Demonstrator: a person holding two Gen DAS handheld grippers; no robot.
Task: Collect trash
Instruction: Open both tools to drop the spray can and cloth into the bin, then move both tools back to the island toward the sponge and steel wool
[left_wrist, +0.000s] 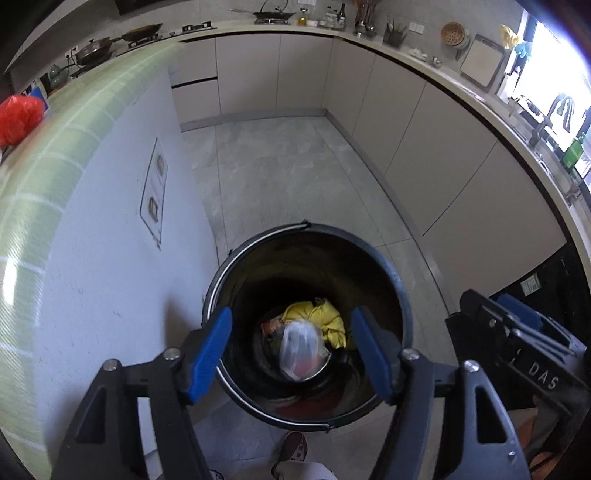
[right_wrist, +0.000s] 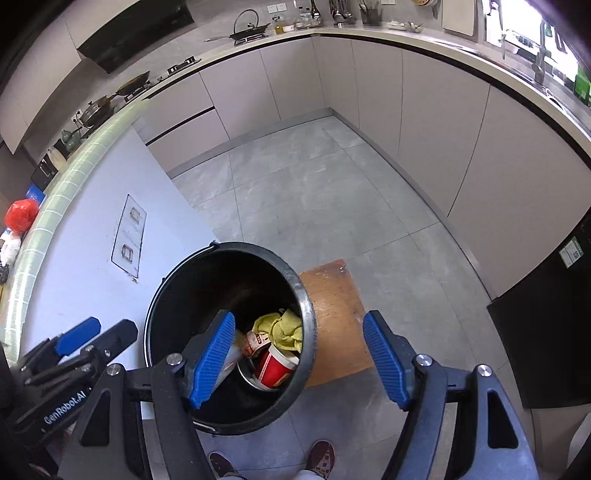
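A black trash bucket (left_wrist: 402, 310) stands on the floor beside a white counter; it also shows in the right wrist view (right_wrist: 306, 306). Inside lie a yellow cloth (left_wrist: 325, 314), a clear plastic bag (left_wrist: 299, 343) and, in the right wrist view, a red and white cup (right_wrist: 275, 369) and the yellow cloth (right_wrist: 282, 328). My left gripper (left_wrist: 291, 354) is open and empty above the bucket's mouth. My right gripper (right_wrist: 299, 358) is open and empty over the bucket's right rim. Each gripper shows at the edge of the other's view.
A white counter (left_wrist: 110, 258) with a green tiled top (left_wrist: 55, 147) stands to the left, a red bag (left_wrist: 18, 114) on it. A brown mat (right_wrist: 336, 317) lies right of the bucket. Beige cabinets (right_wrist: 480, 147) line the back and right. My shoes (right_wrist: 321, 458) are below.
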